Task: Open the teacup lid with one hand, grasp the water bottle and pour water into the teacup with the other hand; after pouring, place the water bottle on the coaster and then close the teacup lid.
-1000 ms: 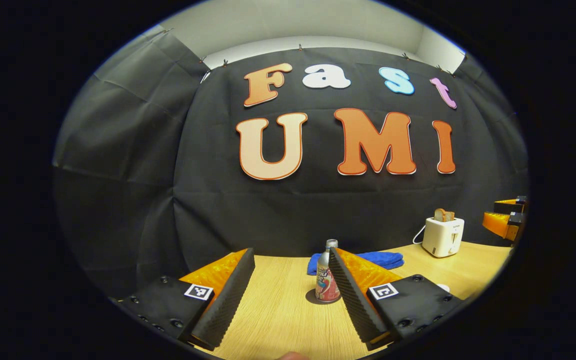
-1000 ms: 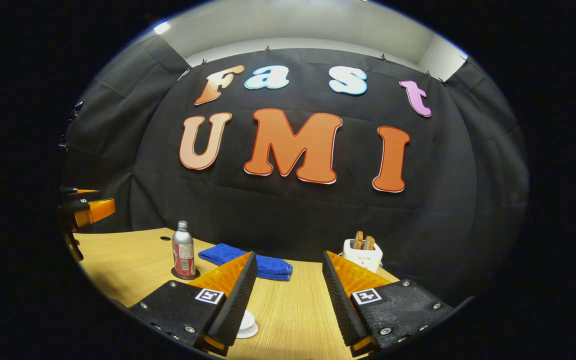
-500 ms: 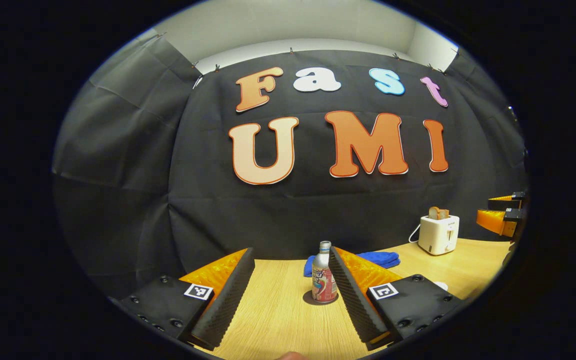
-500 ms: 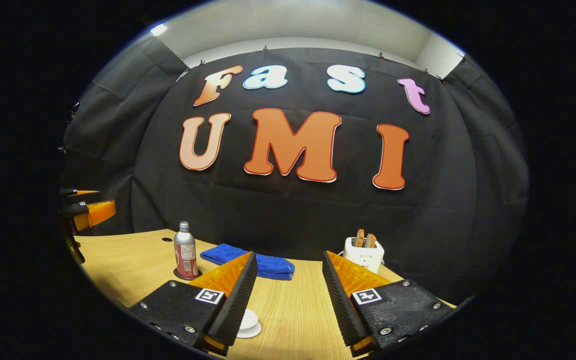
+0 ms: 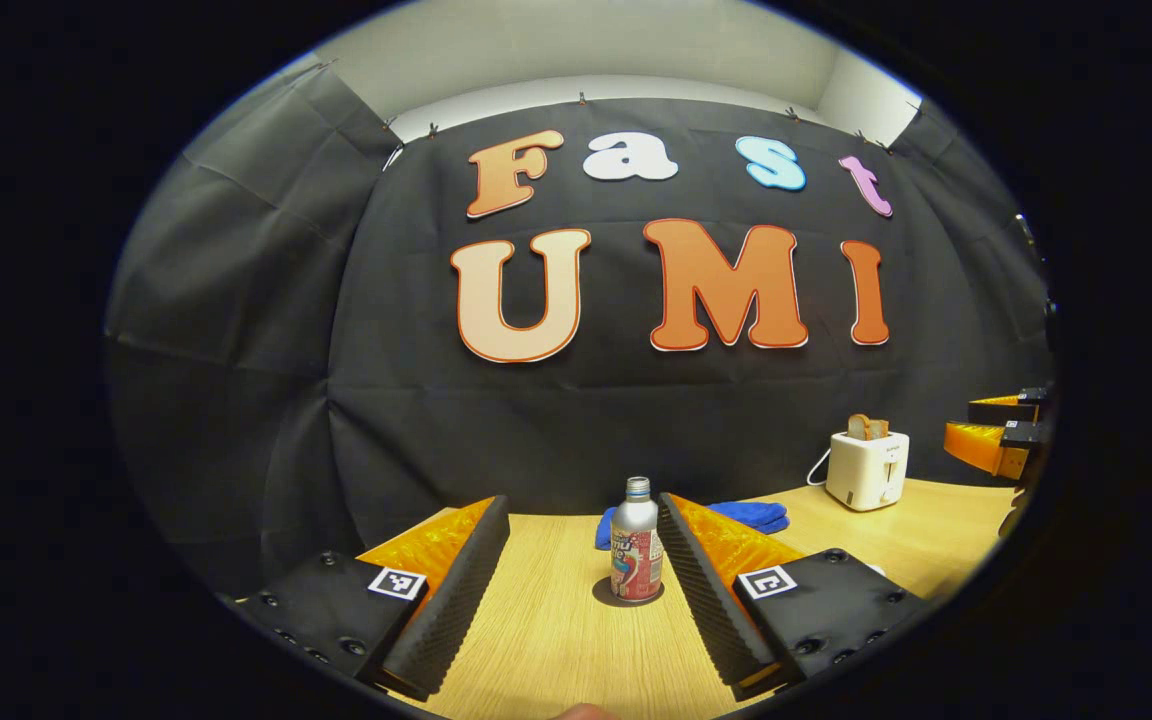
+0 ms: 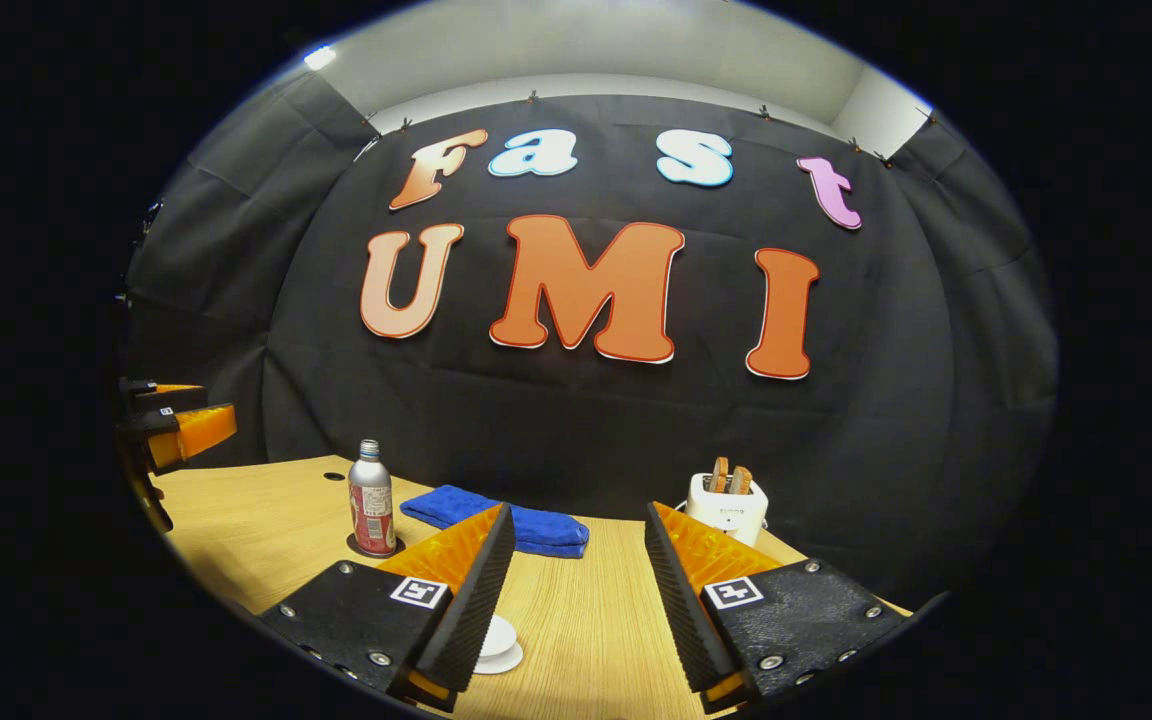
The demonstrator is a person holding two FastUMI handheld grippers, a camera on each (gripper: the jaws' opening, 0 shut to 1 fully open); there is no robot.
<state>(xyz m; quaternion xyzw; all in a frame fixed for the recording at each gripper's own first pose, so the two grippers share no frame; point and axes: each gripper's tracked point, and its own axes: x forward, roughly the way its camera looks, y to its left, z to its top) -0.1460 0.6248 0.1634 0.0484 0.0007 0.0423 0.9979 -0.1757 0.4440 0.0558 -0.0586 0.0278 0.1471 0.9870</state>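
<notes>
The water bottle, silver with a red label, stands upright on a dark round coaster on the wooden table. It is some way ahead of my left gripper, which is open and empty; the bottle lines up just inside its right finger. The right gripper view has the bottle and coaster at the left. A white teacup with its lid sits low and close, partly hidden behind the left finger of my right gripper, which is open and empty.
A folded blue cloth lies behind the bottle near the wall. A white toaster with bread slices stands at the back right. The other gripper hovers at the table's left side. Wooden tabletop stretches ahead.
In the left gripper view the bottle has slid left, out from behind the right finger into the gap. The right gripper view is nearly unchanged.
</notes>
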